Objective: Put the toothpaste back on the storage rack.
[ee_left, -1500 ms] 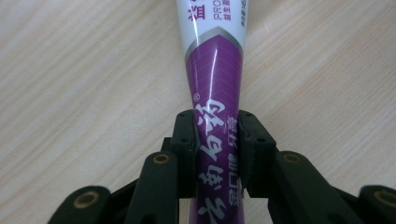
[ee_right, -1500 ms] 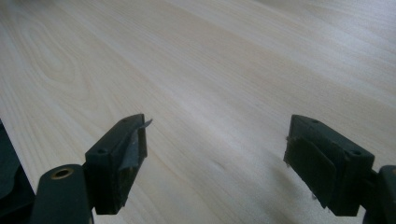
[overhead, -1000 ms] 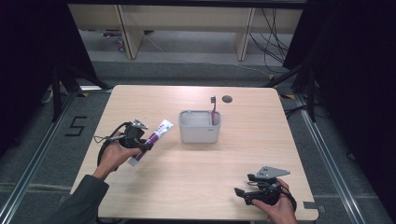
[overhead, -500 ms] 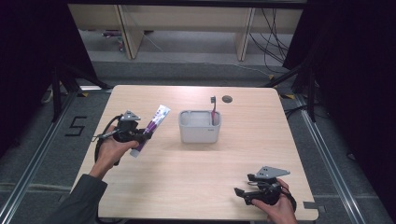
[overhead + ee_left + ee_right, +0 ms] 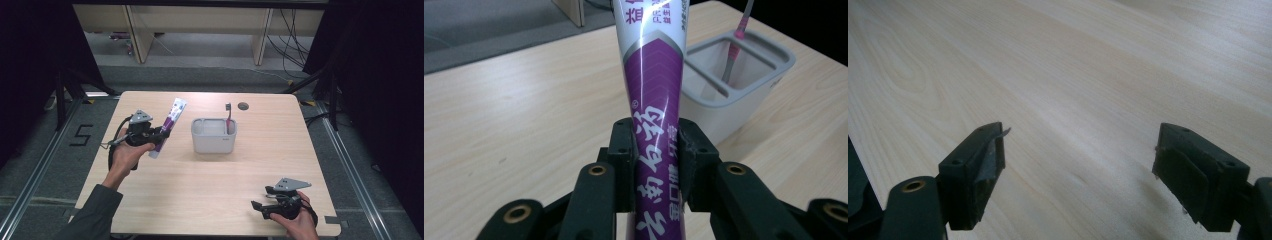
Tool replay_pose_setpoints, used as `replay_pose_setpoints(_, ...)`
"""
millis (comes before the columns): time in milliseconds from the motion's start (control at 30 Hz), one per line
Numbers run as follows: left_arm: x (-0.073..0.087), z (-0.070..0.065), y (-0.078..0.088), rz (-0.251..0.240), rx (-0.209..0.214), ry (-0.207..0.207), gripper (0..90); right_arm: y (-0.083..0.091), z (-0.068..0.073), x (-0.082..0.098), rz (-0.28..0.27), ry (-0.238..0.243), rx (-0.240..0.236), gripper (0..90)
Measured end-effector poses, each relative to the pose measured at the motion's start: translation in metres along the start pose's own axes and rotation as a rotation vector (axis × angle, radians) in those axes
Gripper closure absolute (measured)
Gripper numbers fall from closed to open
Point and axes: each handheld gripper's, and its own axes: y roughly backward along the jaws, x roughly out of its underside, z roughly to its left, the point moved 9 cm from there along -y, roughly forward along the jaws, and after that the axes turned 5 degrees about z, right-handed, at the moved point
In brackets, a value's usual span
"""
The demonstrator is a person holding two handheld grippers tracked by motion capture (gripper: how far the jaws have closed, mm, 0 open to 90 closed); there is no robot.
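Note:
My left gripper [image 5: 159, 135] [image 5: 655, 150] is shut on a purple and white toothpaste tube [image 5: 168, 126] [image 5: 651, 90], held above the table's left side with the tube tilted up and to the right. Just to its right stands a grey holder box [image 5: 213, 136] [image 5: 744, 65] with a pink toothbrush [image 5: 229, 118] [image 5: 738, 35] upright in its right compartment. My right gripper [image 5: 261, 206] [image 5: 1078, 165] rests low at the table's front right, jaws wide apart with only bare wood between them.
The light wooden table [image 5: 210, 185] has a small round dark cable hole [image 5: 243, 106] near its far edge. Beyond the table are shelving legs and cables on the floor. A dark curtain borders both sides.
The left gripper has lifted the toothpaste tube off the table and tilted it more upright. The right gripper has stayed where it was.

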Motion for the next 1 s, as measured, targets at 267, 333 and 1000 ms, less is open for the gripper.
replay_pose_setpoints(267,-0.027,-0.017,-0.005,-0.089,0.013,-0.008,71.0,0.000,0.000,0.000,0.000,-0.003,-0.001,21.3)
replay_pose_setpoints(333,-0.034,-0.021,-0.008,-0.109,0.018,-0.009,71.0,0.000,0.000,0.000,-0.001,-0.001,-0.002,21.3)
replay_pose_setpoints(1000,-0.071,-0.052,-0.040,-0.181,0.043,-0.005,70.9,0.000,0.000,-0.001,-0.008,-0.002,-0.010,21.3)
